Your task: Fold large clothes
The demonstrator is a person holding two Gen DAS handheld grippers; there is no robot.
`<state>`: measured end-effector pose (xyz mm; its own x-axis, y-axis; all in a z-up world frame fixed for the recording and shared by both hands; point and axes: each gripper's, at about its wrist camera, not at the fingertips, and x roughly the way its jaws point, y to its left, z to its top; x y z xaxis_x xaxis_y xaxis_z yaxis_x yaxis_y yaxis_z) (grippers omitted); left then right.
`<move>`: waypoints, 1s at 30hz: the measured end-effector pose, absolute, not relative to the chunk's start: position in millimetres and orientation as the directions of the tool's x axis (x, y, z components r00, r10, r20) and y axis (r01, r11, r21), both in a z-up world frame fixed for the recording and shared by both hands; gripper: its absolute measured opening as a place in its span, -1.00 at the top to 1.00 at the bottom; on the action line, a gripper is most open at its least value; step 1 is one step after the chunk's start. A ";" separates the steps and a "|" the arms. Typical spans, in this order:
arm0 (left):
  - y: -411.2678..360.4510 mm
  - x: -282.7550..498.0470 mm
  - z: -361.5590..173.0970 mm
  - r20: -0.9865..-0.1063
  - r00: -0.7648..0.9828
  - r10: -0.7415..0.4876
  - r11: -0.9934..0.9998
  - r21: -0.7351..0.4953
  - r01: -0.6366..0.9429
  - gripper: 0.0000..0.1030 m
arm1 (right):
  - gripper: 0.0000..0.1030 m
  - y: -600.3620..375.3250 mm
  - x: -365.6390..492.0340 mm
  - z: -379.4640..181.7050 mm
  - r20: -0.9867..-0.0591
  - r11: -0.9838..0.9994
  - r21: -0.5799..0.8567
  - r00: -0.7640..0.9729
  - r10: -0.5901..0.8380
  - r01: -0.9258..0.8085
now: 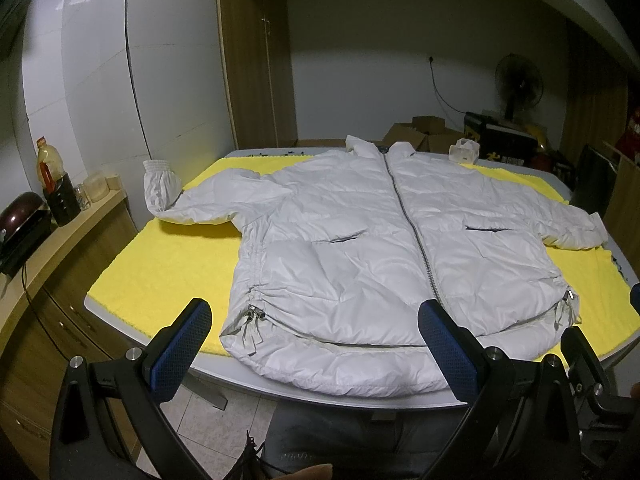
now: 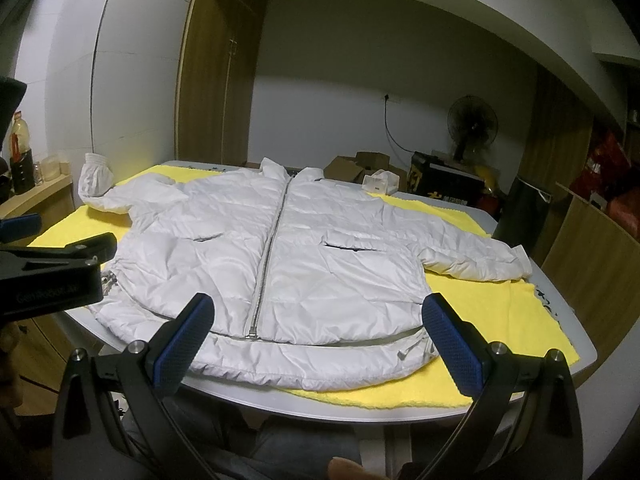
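Left gripper (image 1: 314, 344) spread wide, nothing between blue pads (image 1: 182, 350), held short of the near edge of the surface (image 1: 360, 398). Right gripper (image 2: 318, 346) likewise wide and empty, over the jacket hem at 6 o'clock.

White puffer jacket (image 1: 352, 248) laid flat, front up, zipped, on a yellow towel (image 1: 160, 264) covering most of the surface. Collar toward 12 o'clock, hem at 6 o'clock overhanging the towel's near edge. Zipper (image 1: 412, 224) running down the middle. Sleeve at 9 o'clock bent upward, cuff (image 1: 158, 168) standing clear of the towel; other sleeve (image 1: 568, 224) stretched toward 3 o'clock, cuff near the towel's edge. Drawstring toggles (image 1: 254, 314) at both hem corners.

Around: small white box (image 1: 464, 152) on the surface at 1 o'clock, just beyond the shoulder, close to the jacket. Cardboard boxes (image 1: 416, 130) and a standing fan (image 1: 518, 80) behind, off the surface. Side counter at 9 o'clock with an oil bottle (image 1: 48, 164), jars and a dark pot (image 1: 20, 210). Wooden wardrobe (image 1: 252, 60) at 11 o'clock. In the right wrist view, left gripper body crossing in at 9 o'clock, covering the jacket's hem corner there. Person's legs (image 2: 280, 448) under the near edge.
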<state>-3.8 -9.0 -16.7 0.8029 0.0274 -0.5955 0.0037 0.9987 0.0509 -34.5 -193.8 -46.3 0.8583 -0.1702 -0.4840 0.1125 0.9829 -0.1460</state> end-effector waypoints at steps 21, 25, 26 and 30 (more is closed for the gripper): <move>-6.8 -1.5 -18.2 -0.599 0.800 0.036 0.999 0.050 -0.008 -1.00 | -1.00 -199.3 -35.4 -44.7 -0.471 0.976 -0.158 0.857 -0.210 0.153; -3.5 -2.0 -13.4 -0.602 0.798 0.037 0.999 0.050 -0.009 -1.00 | -1.00 -199.0 -35.4 -45.0 -0.472 0.976 -0.158 0.856 -0.210 0.153; -3.0 -2.2 -13.2 -0.601 0.798 0.038 0.999 0.050 -0.010 -1.00 | -1.00 -198.7 -35.5 -45.2 -0.471 0.976 -0.158 0.856 -0.210 0.153; -0.8 -1.8 -13.1 -0.602 0.797 0.042 0.999 0.048 -0.017 -1.00 | -1.00 -198.5 -35.3 -45.1 -0.472 0.975 -0.159 0.856 -0.211 0.153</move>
